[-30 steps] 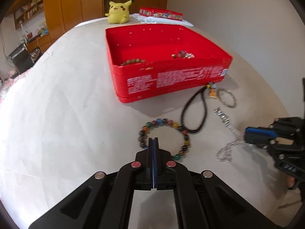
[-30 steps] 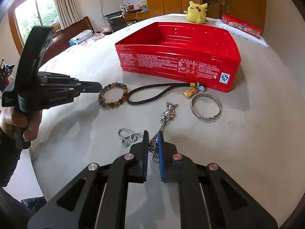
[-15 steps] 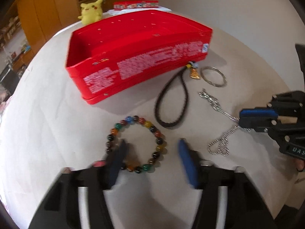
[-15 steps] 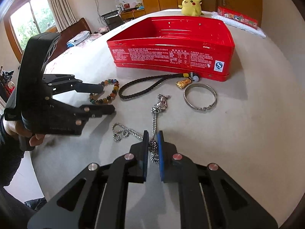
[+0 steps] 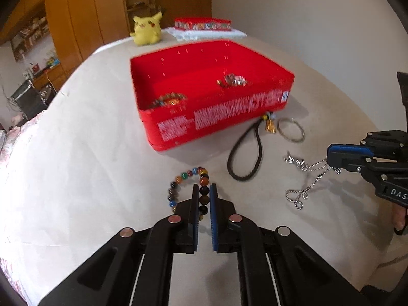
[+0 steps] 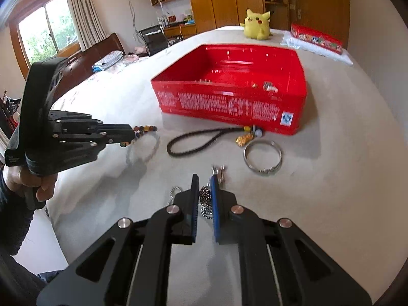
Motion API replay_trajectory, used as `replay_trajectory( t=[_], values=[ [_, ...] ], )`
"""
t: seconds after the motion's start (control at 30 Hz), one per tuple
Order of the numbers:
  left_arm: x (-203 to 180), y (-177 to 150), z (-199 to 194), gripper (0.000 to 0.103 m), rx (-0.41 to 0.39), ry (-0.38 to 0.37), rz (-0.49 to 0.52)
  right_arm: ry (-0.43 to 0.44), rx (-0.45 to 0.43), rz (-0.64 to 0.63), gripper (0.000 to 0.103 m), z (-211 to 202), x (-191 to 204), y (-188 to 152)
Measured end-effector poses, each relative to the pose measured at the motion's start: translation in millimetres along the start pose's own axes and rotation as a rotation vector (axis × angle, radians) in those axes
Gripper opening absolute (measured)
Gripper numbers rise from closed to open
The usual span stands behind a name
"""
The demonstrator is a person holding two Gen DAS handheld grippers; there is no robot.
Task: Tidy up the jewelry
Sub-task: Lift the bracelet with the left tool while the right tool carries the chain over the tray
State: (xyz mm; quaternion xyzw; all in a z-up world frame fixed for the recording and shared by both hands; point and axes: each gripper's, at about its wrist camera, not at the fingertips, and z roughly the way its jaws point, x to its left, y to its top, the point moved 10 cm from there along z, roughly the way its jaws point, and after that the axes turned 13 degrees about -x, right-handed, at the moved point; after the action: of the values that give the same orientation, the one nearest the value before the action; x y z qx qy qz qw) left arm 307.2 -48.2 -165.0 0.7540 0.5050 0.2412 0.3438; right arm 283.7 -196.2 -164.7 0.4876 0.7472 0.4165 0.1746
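My left gripper (image 5: 203, 191) is closing, and its pads press on one side of the multicoloured bead bracelet (image 5: 178, 178). In the right wrist view the bracelet (image 6: 146, 128) hangs from the left gripper (image 6: 132, 134) above its shadow on the table. The right gripper (image 6: 204, 182) is shut on the silver chain necklace (image 6: 206, 199). The rest of the chain (image 5: 303, 191) trails from the right gripper (image 5: 331, 156) down to the table. The open red tin (image 5: 216, 119) stands beyond, with a few small pieces inside.
A black braided cord (image 5: 244, 153) with a gold charm and a silver bangle (image 6: 246, 158) lie in front of the red tin (image 6: 224, 104). A yellow plush toy (image 5: 146, 32) and a small red box (image 5: 202, 24) sit at the far edge. A person's hand holds each gripper.
The left gripper went from shut to wide open around the bracelet, then closed on its side and lifted it. The right gripper stayed shut on the chain and rose a little.
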Motion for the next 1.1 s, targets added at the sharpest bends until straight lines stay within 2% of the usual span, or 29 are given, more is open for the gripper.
replay_trajectory(
  t=[0.33, 1.1],
  values=[
    [2.4, 28.7, -27.6, 0.007, -0.064, 0.008, -0.01, 0.0, -0.052, -0.034, 0.007, -21.1, 5.8, 35.5],
    [4.0, 58.3, -51.0, 0.007, -0.113, 0.017, -0.004, 0.006, -0.134, -0.09, 0.007, -49.7, 13.2, 86.1]
  ],
)
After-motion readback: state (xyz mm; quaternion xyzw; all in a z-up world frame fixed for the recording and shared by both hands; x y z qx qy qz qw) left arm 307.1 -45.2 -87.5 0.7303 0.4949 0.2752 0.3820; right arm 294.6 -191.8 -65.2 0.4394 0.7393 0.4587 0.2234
